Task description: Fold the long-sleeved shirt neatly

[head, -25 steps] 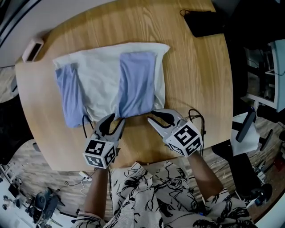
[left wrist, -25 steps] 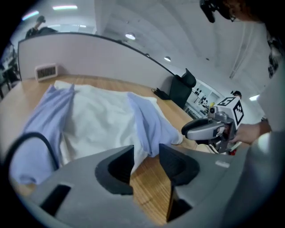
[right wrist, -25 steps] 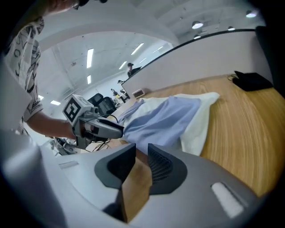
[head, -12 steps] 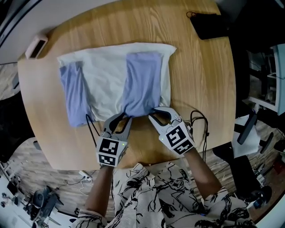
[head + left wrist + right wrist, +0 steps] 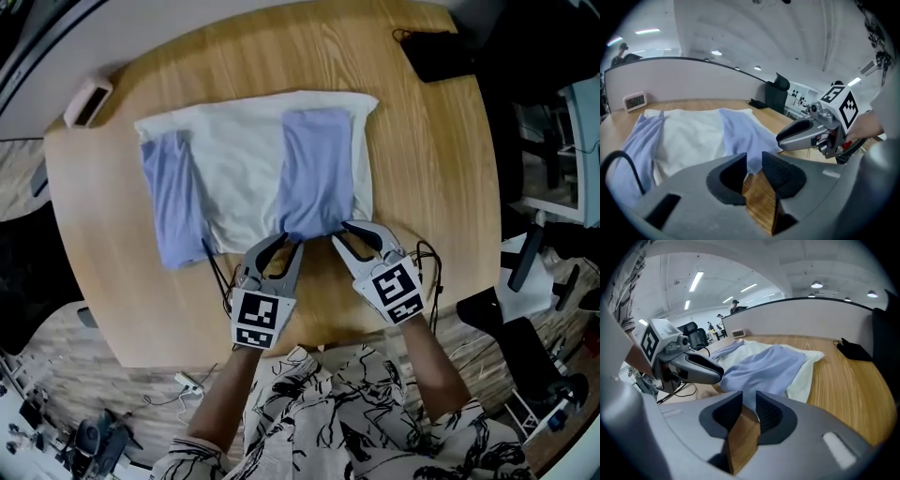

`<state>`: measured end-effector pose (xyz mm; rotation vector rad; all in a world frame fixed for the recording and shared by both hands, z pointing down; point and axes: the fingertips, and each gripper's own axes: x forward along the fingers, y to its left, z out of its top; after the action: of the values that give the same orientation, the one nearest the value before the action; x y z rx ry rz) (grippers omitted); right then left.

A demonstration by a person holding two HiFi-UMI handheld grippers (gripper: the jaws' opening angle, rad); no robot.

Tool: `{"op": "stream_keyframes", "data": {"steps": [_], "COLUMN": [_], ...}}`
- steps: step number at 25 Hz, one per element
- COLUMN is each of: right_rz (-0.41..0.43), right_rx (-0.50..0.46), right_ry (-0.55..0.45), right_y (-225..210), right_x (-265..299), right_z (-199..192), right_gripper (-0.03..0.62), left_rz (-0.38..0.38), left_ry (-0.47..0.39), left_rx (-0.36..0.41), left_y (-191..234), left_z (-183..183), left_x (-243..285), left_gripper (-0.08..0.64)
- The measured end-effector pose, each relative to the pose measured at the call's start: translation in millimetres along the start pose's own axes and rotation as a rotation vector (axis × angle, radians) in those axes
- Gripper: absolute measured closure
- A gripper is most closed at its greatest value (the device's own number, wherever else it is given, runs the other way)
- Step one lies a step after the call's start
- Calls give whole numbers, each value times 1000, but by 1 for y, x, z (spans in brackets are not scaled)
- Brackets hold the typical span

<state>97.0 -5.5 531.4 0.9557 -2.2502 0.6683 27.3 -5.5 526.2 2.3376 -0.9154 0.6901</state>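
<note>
Pinching shirt (image 5: 246, 178): left gripper (image 5: 290, 241), right gripper (image 5: 343, 232)

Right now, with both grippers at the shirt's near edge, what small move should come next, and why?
Probably lift that edge slightly off the table. The left gripper, whose jaws have just been closing, and the right gripper each pinch blue fabric at the shirt's near hem, and both sleeves already lie folded onto the white body, so folding it in half looks next.

Round wooden table (image 5: 422, 169) on plank flooring (image 5: 56, 356) under ceiling strip lights (image 5: 697, 281).
</note>
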Motion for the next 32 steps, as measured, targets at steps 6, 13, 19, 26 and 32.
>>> {"op": "stream_keyframes", "data": {"steps": [6, 13, 19, 26, 32], "right_rz": [-24, -102, -200, -299, -348], "right_rx": [97, 125, 93, 48, -11], "right_ry": [-197, -377, -500, -631, -727], "right_y": [20, 22, 29, 52, 86], "right_x": [-40, -112, -188, -292, -367], "right_z": [31, 56, 56, 37, 27], "right_gripper": [489, 583, 583, 583, 583], "left_rz": [-6, 169, 323, 491, 553], "left_ry": [-176, -339, -452, -576, -691], "left_rx": [-14, 20, 31, 74, 130], "left_y": [-2, 13, -5, -44, -95], "left_z": [30, 55, 57, 54, 53], "left_x": [-58, -145, -233, -343, -422], "left_gripper": [445, 558, 558, 558, 558]}}
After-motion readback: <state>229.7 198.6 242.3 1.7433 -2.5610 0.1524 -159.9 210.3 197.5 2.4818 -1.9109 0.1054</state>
